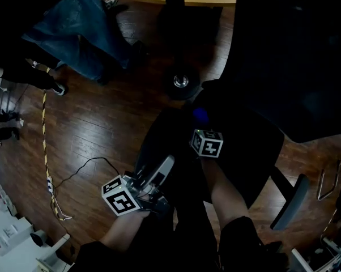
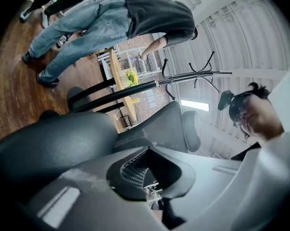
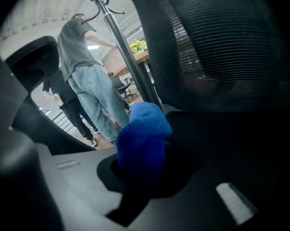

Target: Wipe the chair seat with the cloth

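Gripping the cloth (image 3: 142, 134): the right hand-held gripper (image 3: 140, 172) has its jaws clamped on a blue wad that bulges out past the tips. In the head view the right hand-held gripper (image 1: 200, 124) reaches over the seat (image 1: 250, 157), with the cloth (image 1: 200, 115) towards the rear, near the backrest (image 1: 295, 55). Cannot tell whether cloth and seat are touching; everything there is very dark.

Left hand-held gripper (image 1: 166, 164) sits by the seat's front-left edge. Its own view shows the left hand-held gripper (image 2: 154, 191) with jaws drawn together on nothing, aimed across the room, not bracing anything.

Risks, as I judge them:
- Cloth is bunched, not spread. A wad gives a small contact patch, so strokes could leave strips of the seat (image 3: 222, 138) unwiped.
- Drag on the upholstery could tug the wad loose if the bite is shallow. How much cloth sits inside the jaws is not visible.
- Pressing too low would put the hard jaw tips on the seat instead of the cloth.
- This looks like an office chair. With nothing steadying it, a sideways push could turn it or roll it away under the stroke.
- The mesh backrest (image 3: 217, 37) is close to the cloth; a long rearward stroke could run into it.
- A person in jeans (image 1: 85, 27) stands near, and a cable (image 1: 85, 169) trails over the floor on the left. Either could get caught up if the chair shifts that way.
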Demonstrator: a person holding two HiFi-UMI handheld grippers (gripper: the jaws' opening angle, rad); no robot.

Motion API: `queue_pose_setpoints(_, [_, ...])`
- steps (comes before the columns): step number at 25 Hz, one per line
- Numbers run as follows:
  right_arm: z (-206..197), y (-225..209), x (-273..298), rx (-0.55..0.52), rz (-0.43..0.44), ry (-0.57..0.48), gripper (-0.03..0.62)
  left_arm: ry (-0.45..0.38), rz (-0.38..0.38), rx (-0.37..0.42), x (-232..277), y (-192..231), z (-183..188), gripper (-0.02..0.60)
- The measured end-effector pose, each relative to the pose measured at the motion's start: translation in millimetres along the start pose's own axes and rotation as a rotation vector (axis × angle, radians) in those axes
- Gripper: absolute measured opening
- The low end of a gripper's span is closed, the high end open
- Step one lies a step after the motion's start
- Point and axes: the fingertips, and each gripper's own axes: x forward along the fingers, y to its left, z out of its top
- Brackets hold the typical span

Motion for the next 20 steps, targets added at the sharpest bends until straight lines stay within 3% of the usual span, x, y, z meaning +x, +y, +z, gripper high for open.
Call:
queue_pose_setpoints(3, [-6,-5,1,-0.05,0.001,-0.003,0.035,-0.012,0.001,0.003,-9,3,3,-0.011])
queue_pose_setpoints(5, [-13,-27,-7,-0.048,-0.046,0.004,0.035,-0.007,-0.003,0.002,-11,4,3,-0.011])
queue_pose_setpoints(10, [-38,-120,-62,0.049,-0.205,0.017,0.035,0.046,-0.013,-0.002,-7,-3,-3,-0.012])
queue_pose_setpoints(16, [-69,-240,-171,0.147,-0.468,0.042,0.035,0.138,-0.036,0.011,1,1,-23,-0.011])
queue_pose_setpoints(20, [-67,-287,-231,0.163,-0.524,-0.017,0.035,0.16,-0.03,0.023,14,3,-35,-0.011])
